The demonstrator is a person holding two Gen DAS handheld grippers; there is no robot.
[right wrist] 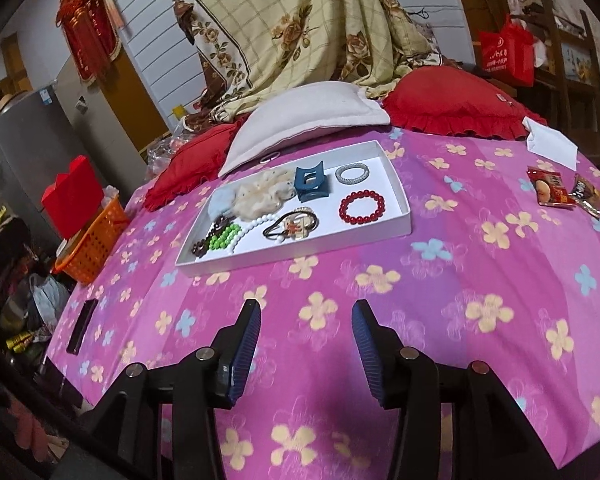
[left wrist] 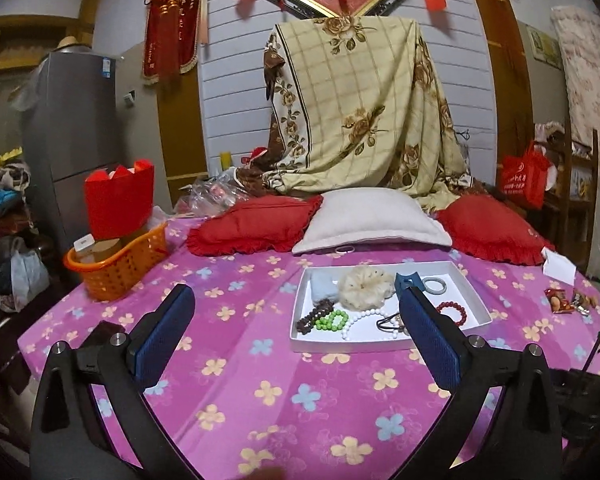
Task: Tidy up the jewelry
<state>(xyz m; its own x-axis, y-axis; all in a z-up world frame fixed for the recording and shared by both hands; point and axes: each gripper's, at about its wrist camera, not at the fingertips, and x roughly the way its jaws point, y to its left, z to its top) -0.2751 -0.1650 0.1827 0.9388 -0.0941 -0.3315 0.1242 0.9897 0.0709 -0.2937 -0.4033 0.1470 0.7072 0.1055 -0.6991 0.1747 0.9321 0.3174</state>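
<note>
A white tray [right wrist: 400,184] lies on the pink flowered bedspread and also shows in the left wrist view [left wrist: 352,346]. In it lie a red bead bracelet [right wrist: 362,207], a pale bangle [right wrist: 353,173], a blue hair claw [right wrist: 311,184], a cream scrunchie [right wrist: 262,196], white beads [right wrist: 256,226], green beads [right wrist: 222,238], dark brown beads [right wrist: 204,245] and a dark hair tie with a charm [right wrist: 290,226]. My left gripper [left wrist: 296,300] is open and empty, just short of the tray's near left side. My right gripper [right wrist: 305,312] is open and empty, in front of the tray.
An orange basket [left wrist: 116,268] with a red box stands at the left edge. Two red cushions [left wrist: 252,228] and a white pillow [left wrist: 372,220] lie behind the tray. Snack packets [right wrist: 564,192] and white paper [right wrist: 550,142] lie at the right. A dark phone [right wrist: 82,326] lies near the left edge.
</note>
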